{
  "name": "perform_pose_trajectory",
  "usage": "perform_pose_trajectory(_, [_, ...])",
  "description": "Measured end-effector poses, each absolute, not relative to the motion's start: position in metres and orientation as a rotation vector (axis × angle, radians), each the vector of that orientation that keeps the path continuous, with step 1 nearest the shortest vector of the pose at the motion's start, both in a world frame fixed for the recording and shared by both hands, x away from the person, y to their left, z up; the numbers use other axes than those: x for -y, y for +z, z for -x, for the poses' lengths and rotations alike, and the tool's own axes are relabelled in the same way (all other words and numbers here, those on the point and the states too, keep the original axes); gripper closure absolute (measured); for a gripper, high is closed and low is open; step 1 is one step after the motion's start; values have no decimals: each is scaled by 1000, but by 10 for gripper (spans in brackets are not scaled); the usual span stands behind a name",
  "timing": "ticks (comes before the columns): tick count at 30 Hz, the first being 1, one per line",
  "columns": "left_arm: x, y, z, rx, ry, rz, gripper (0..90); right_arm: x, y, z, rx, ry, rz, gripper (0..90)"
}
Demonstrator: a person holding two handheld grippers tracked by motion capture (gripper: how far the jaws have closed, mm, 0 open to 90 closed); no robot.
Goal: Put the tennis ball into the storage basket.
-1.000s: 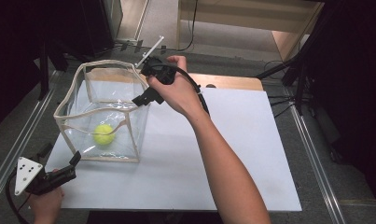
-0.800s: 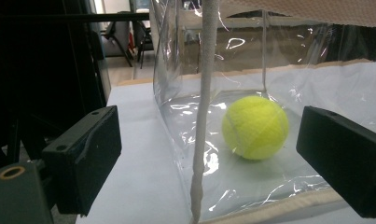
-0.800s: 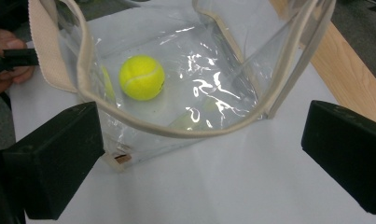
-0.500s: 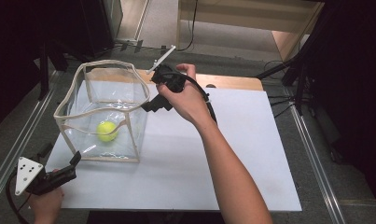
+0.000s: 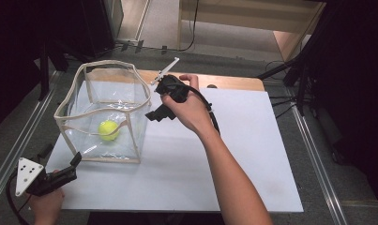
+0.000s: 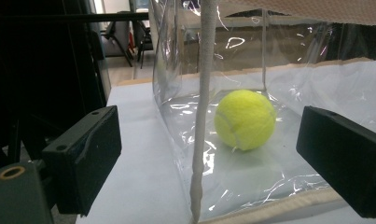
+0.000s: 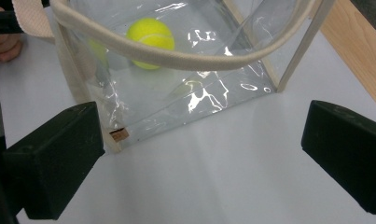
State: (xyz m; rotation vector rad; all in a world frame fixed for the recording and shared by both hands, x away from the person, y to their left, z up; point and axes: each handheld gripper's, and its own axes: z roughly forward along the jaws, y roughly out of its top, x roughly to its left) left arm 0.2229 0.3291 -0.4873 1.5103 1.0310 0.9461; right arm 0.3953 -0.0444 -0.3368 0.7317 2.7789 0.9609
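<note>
Ball's in. From my end the tennis ball (image 5: pixel 109 130) sits on the floor of the clear bag (image 5: pixel 86 115), toward its near-left side, touching nothing but the bag's bottom. The bag stands upright on the white worktop (image 5: pixel 233 154), rim open. So the drop-in step looks done, as far as I can judge.

My right hand-held gripper (image 5: pixel 156 114) is above the worktop just beside the bag's right wall, outside the rim; jaws wide apart, nothing btwn them. In the right gripper view I look down past the rim at the ball (image 7: pixel 149 40).

Left hand-held gripper (image 5: pixel 60 168) is low at the near-left corner of the worktop, near the bag's front corner but not touching. Jaws wide, empty; the bag's corner seam (image 6: pixel 202 116) stands btwn them farther out, ball (image 6: pixel 245 119) behind it.

What's left, prob: nothing w/ the ball itself. Maybe back both grippers off, or handle the bag, can't say which.
</note>
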Motion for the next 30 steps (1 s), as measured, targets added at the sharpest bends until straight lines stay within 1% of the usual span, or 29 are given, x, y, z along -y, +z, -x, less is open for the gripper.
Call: perform_pose_trajectory(30, [-329, -487, -222, -1031, 953, -1519, 69, 61, -383, -378, -2728, 1012, -764, 0])
